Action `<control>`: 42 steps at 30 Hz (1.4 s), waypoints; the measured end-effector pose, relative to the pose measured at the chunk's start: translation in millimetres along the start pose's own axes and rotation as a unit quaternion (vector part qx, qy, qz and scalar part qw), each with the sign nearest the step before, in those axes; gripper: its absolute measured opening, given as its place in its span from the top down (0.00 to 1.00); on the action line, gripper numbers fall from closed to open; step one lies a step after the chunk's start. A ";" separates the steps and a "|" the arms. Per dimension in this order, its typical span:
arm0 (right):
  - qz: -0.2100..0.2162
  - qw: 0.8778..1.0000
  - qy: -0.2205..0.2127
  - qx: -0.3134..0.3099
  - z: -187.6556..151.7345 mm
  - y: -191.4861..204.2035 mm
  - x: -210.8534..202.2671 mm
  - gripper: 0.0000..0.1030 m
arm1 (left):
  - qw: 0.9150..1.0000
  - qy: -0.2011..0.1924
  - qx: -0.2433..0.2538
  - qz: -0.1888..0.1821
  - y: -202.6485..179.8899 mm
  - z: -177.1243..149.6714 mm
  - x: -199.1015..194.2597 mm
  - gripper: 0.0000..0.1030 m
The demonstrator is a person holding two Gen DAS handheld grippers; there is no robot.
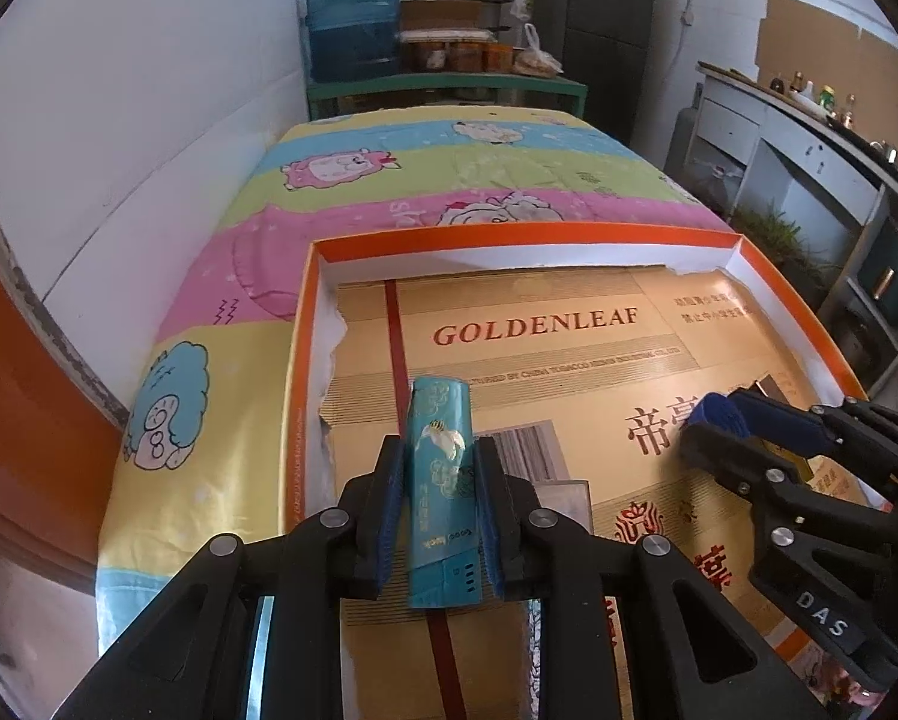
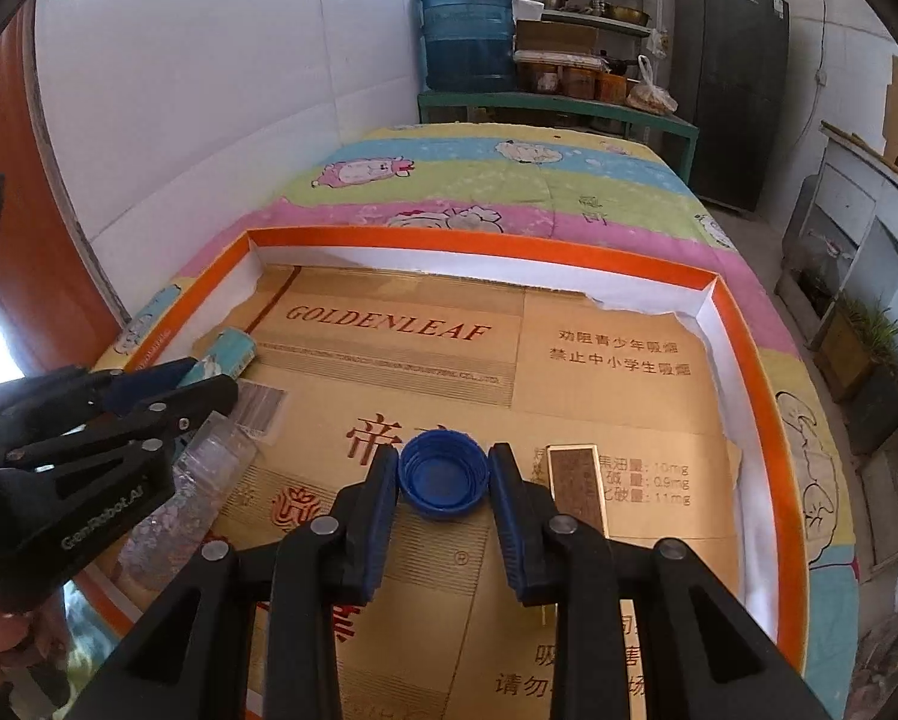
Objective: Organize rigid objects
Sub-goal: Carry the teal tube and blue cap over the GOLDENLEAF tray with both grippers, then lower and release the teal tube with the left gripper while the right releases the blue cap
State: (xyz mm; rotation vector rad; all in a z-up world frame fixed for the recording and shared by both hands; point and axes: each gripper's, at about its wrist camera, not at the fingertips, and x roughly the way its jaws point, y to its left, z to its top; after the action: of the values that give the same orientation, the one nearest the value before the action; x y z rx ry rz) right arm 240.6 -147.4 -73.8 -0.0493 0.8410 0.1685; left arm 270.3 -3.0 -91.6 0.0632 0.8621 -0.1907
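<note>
A: Teal packet first. Position?

B: Pinched lengthwise between the pads of the left gripper, over the left part of the orange-rimmed tray, above the dark red stripe on the cardboard liner. Small print near its lower end, too fine to read; gold and white emblem mid-face.

A: Blue bottle cap?

B: Open side up, clamped between the blue pads of the right gripper, near the tray's middle. No lettering legible inside.

A: Other items in the tray?

B: Narrow gold-framed box lying flat just right of the cap, dark top face, text unreadable. Crumpled clear plastic wrapper at lower left, partly hidden under the left tool.

A: Legible writing?

B: "GOLDENLEAF" in red capitals on the gold cardboard liner; a small manufacturer line below, only partly readable. Chinese characters in several blocks, some covered by the tools. "10mg", "0.9mg", "11mg" beside the gold box. "DAS" on the right tool body; "GenRobot.AI" on the left one.

A: Surroundings?

B: Cartoon sheep bedsheet under the tray. Blue water jug on a green stand behind; shelf contents indistinct.
</note>
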 end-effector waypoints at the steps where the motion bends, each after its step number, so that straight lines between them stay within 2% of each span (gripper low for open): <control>1: -0.003 1.000 0.002 -0.002 0.0 0.5 1.1 0.70 | 1.000 0.000 -0.001 -0.002 0.5 0.1 -0.3 0.76; 3: -0.006 1.000 0.003 -0.006 -1.0 1.6 1.9 0.69 | 1.000 -0.001 -0.005 -0.006 2.1 0.0 -1.7 0.75; 5: -0.005 1.000 0.001 -0.007 -1.1 1.9 1.4 0.69 | 1.000 -0.005 -0.013 -0.012 5.0 -0.4 -4.7 0.68; 10: 0.004 1.000 -0.002 -0.007 -1.3 1.2 -0.2 0.63 | 0.999 -0.018 -0.025 -0.025 7.5 -0.7 -13.6 0.59; 20: 0.007 1.000 -0.023 0.006 -0.2 -3.2 -10.8 0.61 | 0.994 -0.062 -0.071 -0.062 20.9 -0.2 -39.9 0.59; 25: 0.015 0.999 -0.039 0.023 -0.1 -8.9 -19.0 0.61 | 0.992 -0.077 -0.072 -0.069 19.8 -0.9 -46.7 0.59; 33: 0.019 0.994 -0.098 0.042 -3.3 -15.1 -41.5 0.61 | 0.988 -0.100 -0.074 -0.092 16.4 -3.8 -58.9 0.59; 42: 0.017 0.979 -0.202 0.035 -11.5 -11.0 -83.8 0.61 | 0.979 -0.155 -0.075 -0.105 14.6 -12.6 -91.5 0.59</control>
State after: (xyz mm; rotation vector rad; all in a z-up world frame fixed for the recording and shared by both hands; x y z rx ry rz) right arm 179.1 -170.3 -19.3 0.0643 0.4415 0.1737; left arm 205.6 25.8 -30.6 -0.1961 0.5684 -0.3227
